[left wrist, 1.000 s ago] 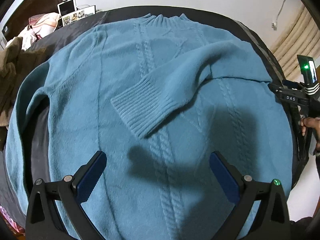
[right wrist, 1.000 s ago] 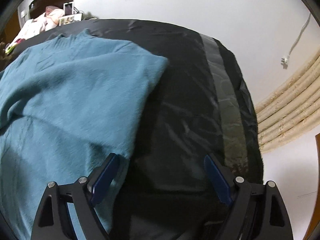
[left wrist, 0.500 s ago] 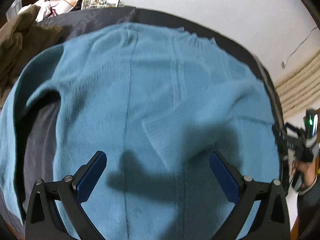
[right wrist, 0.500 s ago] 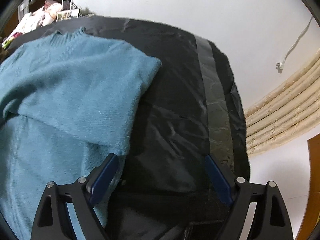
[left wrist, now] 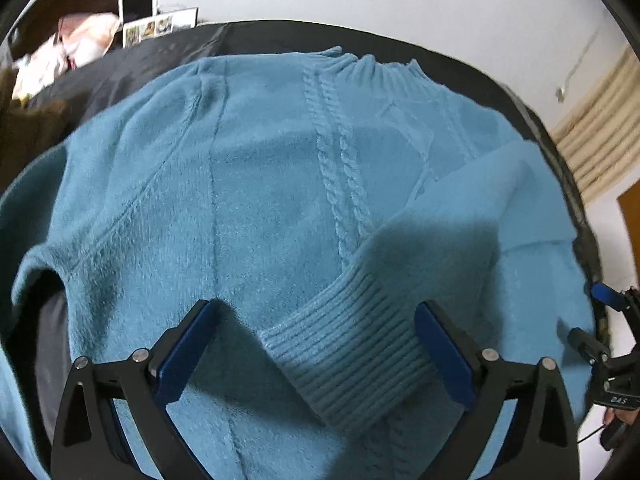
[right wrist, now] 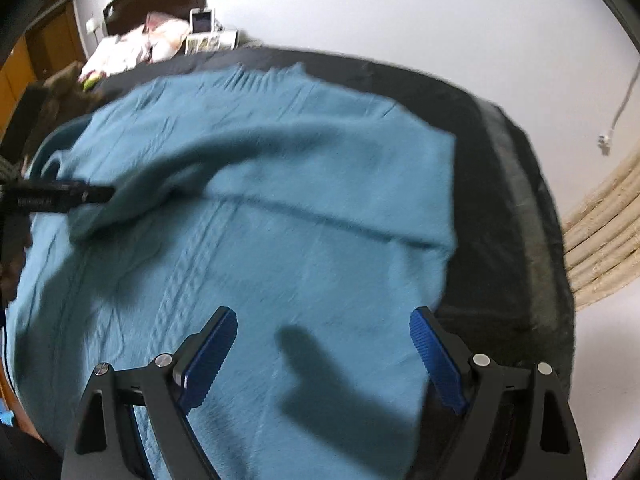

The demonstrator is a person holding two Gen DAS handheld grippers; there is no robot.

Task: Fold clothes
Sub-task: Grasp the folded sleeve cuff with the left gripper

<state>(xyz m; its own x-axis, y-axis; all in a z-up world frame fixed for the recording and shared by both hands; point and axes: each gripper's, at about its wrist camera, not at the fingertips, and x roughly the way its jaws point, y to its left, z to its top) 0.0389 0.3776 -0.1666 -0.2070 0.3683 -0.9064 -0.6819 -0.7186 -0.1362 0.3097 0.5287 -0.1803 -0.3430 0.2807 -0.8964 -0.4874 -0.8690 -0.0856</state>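
the teal sweater [left wrist: 256,208] is lying front up across the dark tabletop [right wrist: 496,184], collar toward the far wall, and it is spread flat so that each part can be turned inward over the body. one sleeve is already lying diagonally across the chest, its ribbed cuff [left wrist: 352,344] resting on the cable-knit panel; that keeps the sleeve inside the outline before the sides are folded.

the left gripper [left wrist: 316,348] is hanging over that cuff with its jaws wide and just beginning to close; the cuff is sitting between them in the left wrist view, but the pads are not pressing on it and nothing is held. it looks placed to take the cuff and straighten or shift the sleeve.

the right gripper [right wrist: 324,356] is hovering with its jaws wide apart over the near side of the sweater, holding nothing, with the sweater's side edge [right wrist: 448,248] just beyond its outer finger. that position probably suits pinning or lifting this side next, though which one i cannot tell.
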